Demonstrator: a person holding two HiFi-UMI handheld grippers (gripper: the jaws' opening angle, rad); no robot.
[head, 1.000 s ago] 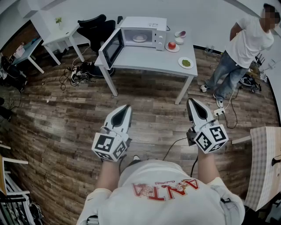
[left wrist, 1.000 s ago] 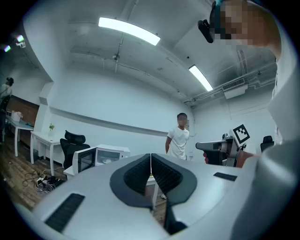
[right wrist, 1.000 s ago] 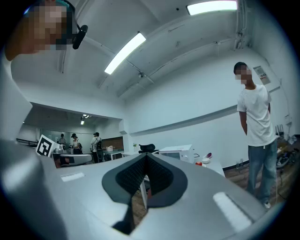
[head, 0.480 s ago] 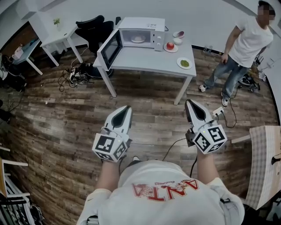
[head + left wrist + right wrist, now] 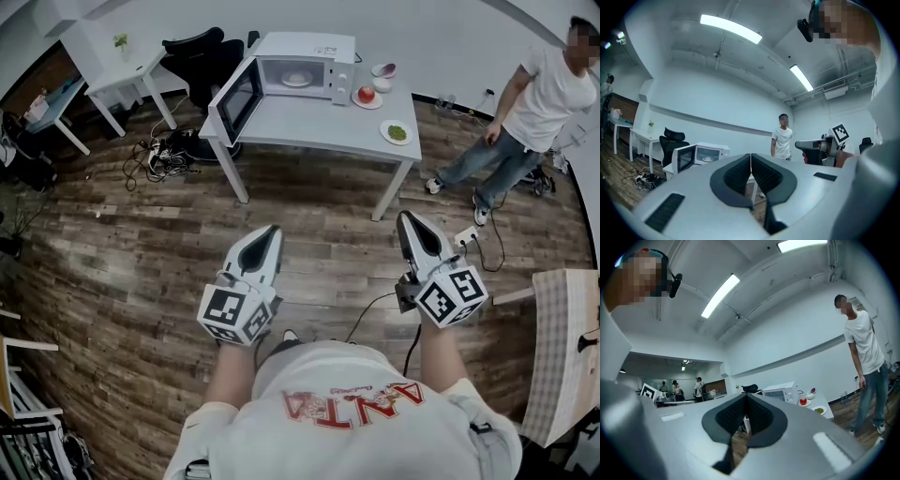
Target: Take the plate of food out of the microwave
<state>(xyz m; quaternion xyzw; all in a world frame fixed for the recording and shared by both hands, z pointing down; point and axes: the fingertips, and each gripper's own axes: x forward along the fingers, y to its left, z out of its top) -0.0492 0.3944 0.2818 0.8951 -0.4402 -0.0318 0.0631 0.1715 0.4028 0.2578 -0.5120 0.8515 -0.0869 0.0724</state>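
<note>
Both claws are shut and empty: left claw (image 5: 270, 234), right claw (image 5: 409, 223). The plate (image 5: 295, 81) sits inside the microwave (image 5: 328, 54), far ahead of both claws. Risks:
- The open door (image 5: 239, 98) juts into the left claw's line, so it could get clipped.
- Jaws not opened before reaching would shove the plate.
- The person (image 5: 530, 103) far right of the right claw could cross the path.

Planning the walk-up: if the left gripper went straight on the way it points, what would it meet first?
Nothing near: only floor lies ahead of the left gripper. Further on, its line reaches the white table, probably its front edge; height is hard to judge.
</note>
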